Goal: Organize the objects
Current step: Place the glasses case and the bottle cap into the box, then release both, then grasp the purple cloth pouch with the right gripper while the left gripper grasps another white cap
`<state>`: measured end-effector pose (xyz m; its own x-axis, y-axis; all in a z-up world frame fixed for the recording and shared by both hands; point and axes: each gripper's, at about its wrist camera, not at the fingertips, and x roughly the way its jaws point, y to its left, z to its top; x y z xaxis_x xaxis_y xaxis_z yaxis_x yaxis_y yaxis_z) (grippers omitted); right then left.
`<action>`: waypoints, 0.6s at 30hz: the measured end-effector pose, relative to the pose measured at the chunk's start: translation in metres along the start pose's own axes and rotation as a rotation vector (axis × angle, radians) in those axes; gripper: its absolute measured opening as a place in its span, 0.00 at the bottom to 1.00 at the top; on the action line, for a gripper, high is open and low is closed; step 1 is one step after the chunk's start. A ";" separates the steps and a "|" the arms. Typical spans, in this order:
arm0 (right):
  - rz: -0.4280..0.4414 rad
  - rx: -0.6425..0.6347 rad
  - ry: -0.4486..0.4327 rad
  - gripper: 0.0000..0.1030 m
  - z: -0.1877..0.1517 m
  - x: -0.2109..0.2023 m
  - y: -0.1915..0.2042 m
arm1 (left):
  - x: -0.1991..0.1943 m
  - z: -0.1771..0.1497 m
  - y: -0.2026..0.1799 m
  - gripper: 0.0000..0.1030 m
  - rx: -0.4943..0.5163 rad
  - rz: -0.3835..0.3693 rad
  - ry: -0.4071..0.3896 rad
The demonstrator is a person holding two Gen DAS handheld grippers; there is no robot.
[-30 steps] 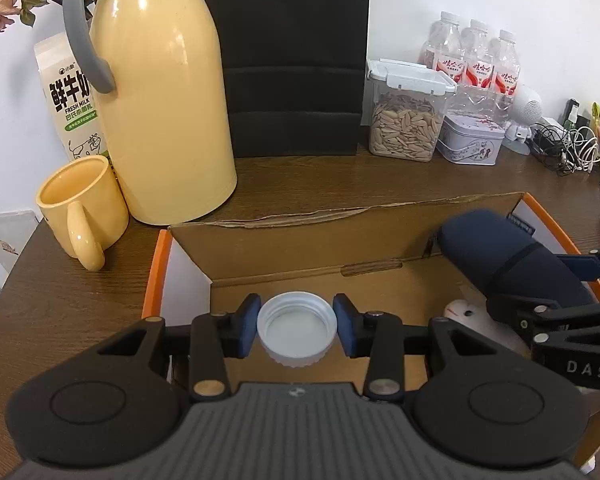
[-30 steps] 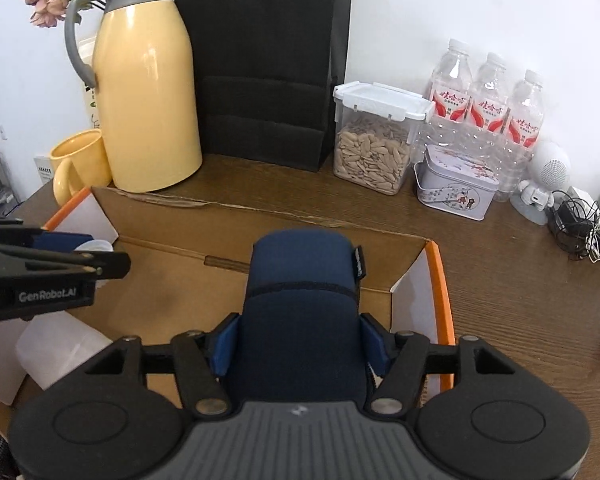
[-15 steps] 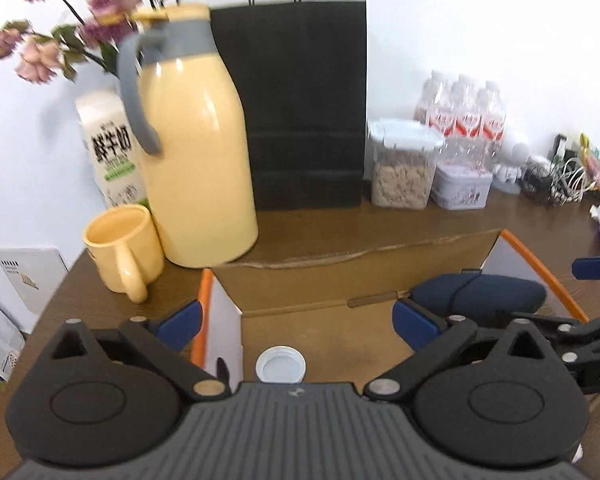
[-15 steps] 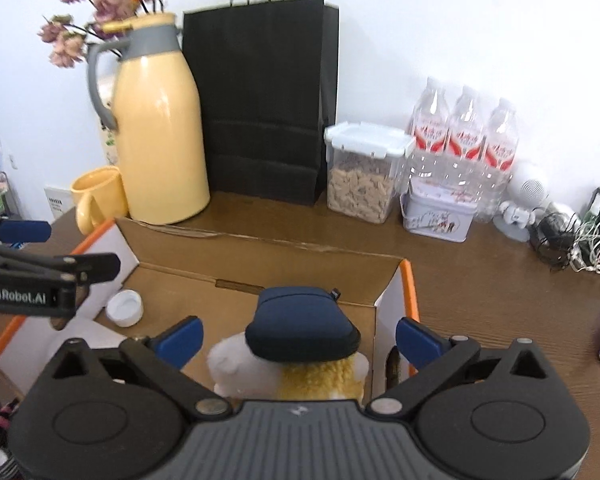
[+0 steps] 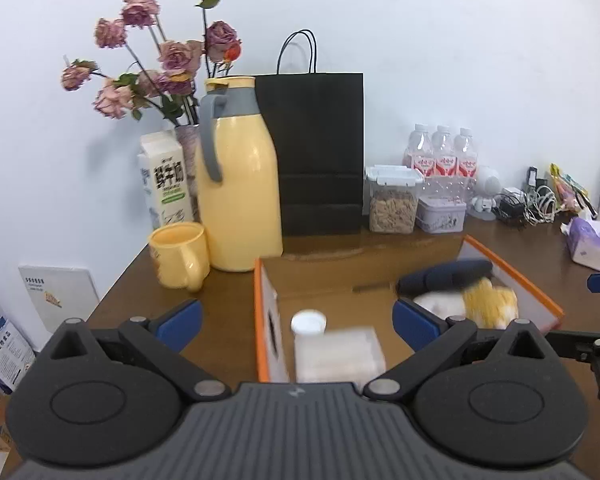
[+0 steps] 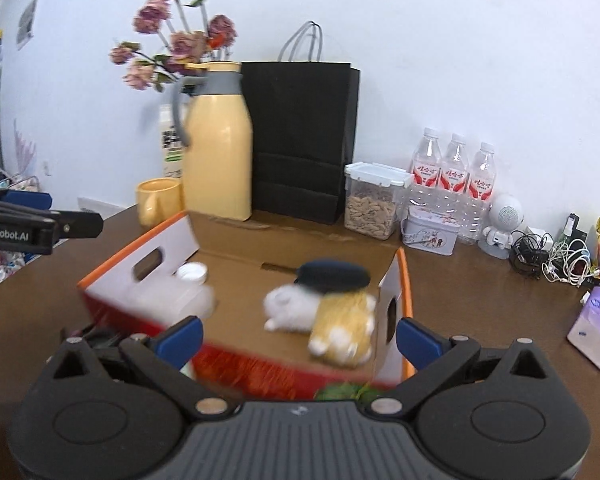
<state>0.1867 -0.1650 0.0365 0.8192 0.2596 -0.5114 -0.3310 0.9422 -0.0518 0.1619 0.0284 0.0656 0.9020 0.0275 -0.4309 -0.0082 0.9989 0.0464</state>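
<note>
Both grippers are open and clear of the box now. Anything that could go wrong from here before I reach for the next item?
The navy case lies on top of the plush toys, not on the box floor, so it may slide off. The mug stands close to the box's left wall, near the left gripper; a sideways swing could knock it.

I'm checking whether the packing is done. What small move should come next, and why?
Probably swing the right gripper toward the tissue pack on the table: both grippers are open and empty, and the bottle, dark case and plush toys already lie in the box.
</note>
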 end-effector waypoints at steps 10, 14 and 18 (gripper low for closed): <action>0.048 0.020 0.062 1.00 -0.066 -0.029 0.048 | -0.040 -0.075 0.026 1.00 -0.075 0.040 0.094; 0.060 0.047 0.101 1.00 -0.085 -0.025 0.058 | -0.043 -0.099 0.030 1.00 -0.087 0.036 0.139; 0.059 0.040 0.126 1.00 -0.093 -0.018 0.063 | -0.041 -0.110 0.029 1.00 -0.080 0.035 0.165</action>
<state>0.1075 -0.1299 -0.0369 0.7323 0.2888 -0.6166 -0.3563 0.9343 0.0144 0.0773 0.0604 -0.0141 0.8173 0.0612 -0.5730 -0.0782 0.9969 -0.0050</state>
